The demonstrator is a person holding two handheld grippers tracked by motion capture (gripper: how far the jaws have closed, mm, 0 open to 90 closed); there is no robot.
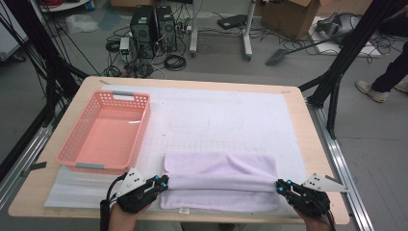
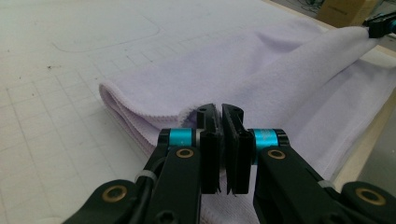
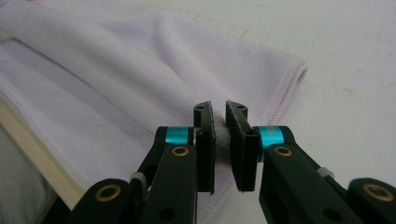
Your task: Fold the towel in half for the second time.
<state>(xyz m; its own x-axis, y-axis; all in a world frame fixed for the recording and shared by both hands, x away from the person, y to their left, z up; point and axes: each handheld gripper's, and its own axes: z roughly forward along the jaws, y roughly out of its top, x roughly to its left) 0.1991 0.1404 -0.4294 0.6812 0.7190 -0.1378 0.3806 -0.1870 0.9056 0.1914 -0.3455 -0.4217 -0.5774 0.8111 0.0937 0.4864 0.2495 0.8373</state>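
Observation:
A pale lilac towel (image 1: 219,180) lies folded over on the white mat near the table's front edge. My left gripper (image 1: 165,182) pinches the towel's left corner, its jaws shut on the cloth (image 2: 220,112). At the towel's right end my right gripper (image 1: 280,185) holds the other corner, with a wad of cloth between its jaws (image 3: 219,114). The upper layer of the towel (image 2: 280,70) stretches between the two grippers, raised a little off the lower layer (image 3: 70,121). In the left gripper view the right gripper (image 2: 373,28) shows at the top right, clamped on the far corner.
A pink plastic basket (image 1: 139,122) stands empty at the left of the table. The white gridded mat (image 1: 231,115) covers most of the tabletop. The wooden front edge (image 1: 192,216) runs just below the towel. Cables, computer cases and a person's legs are on the floor beyond.

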